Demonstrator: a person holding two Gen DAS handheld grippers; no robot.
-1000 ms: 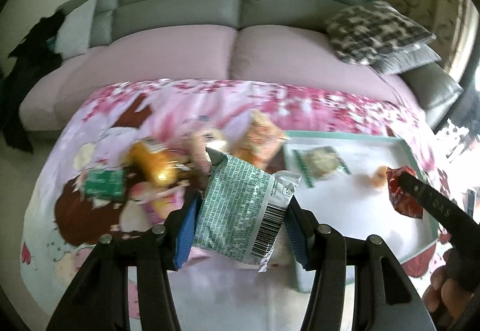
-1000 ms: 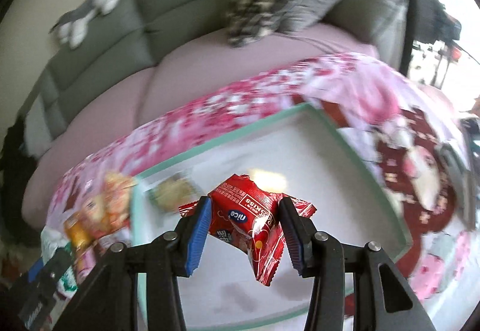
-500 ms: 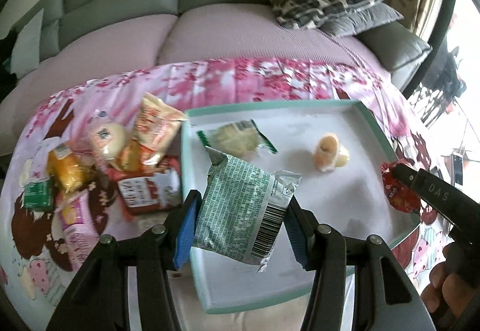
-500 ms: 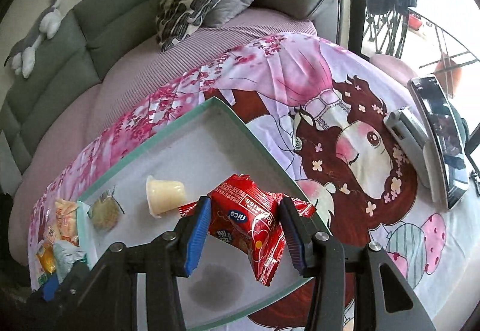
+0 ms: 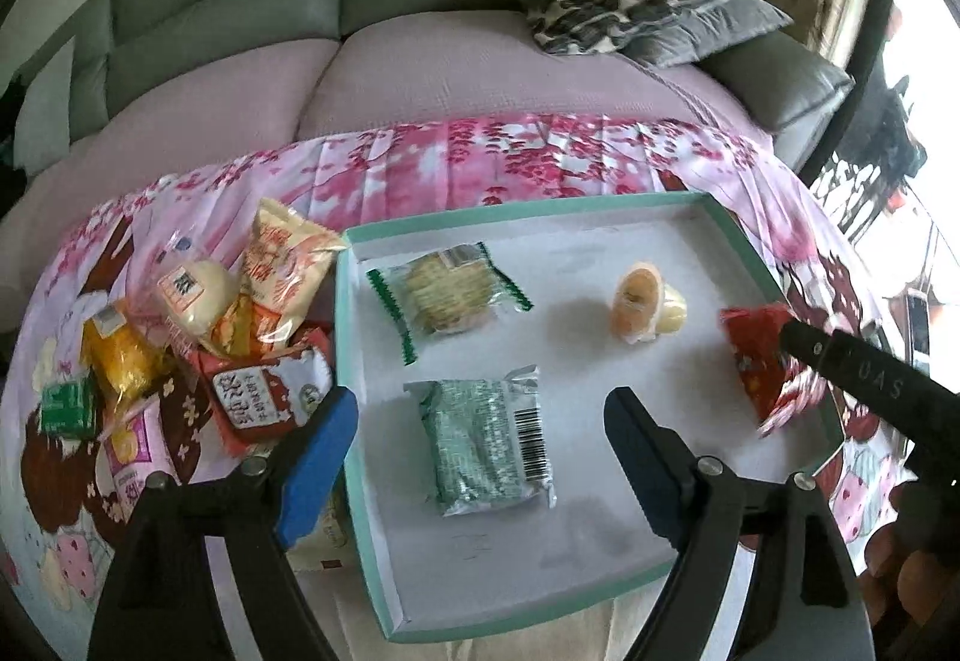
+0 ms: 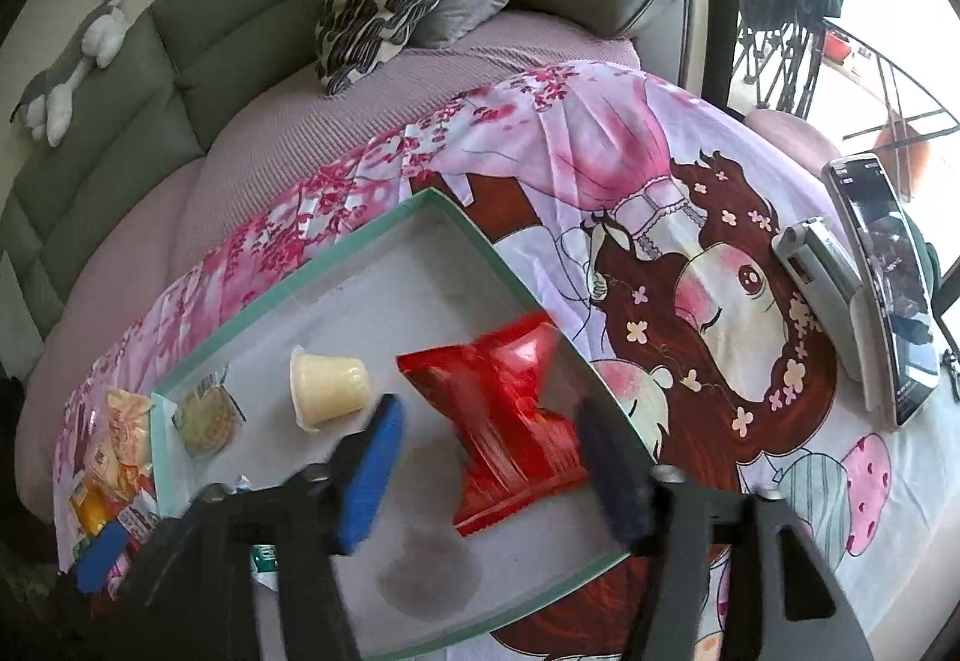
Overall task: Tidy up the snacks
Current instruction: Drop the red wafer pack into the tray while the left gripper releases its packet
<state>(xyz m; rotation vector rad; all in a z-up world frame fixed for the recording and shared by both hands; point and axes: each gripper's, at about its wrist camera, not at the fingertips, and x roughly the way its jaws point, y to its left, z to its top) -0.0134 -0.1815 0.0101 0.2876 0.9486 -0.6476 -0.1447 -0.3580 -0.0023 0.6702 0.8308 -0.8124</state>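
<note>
green packet (image 5: 486, 442) flat in tray (image 5: 750, 250) between left gripper (image 5: 480, 457) jaws, jaws opening, pads clear of it, red packet (image 6: 510, 415) blurred between right gripper (image 6: 486, 457) jaws, also opening, jelly cup (image 6: 327, 382) and cracker pack (image 5: 447, 289) beyond jaws, snack pile (image 5: 198, 337) left of tray

a pink printed cloth (image 5: 540, 163) carries a green-rimmed tray (image 5: 351, 373), loose snack packets (image 5: 264, 337), and apparently a phone (image 6: 888, 289).

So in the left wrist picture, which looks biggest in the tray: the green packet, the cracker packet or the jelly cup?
1. Green packet, though it is nearest the camera.
2. Cracker packet, nearly as big.
3. Jelly cup, clearly smallest.
</note>
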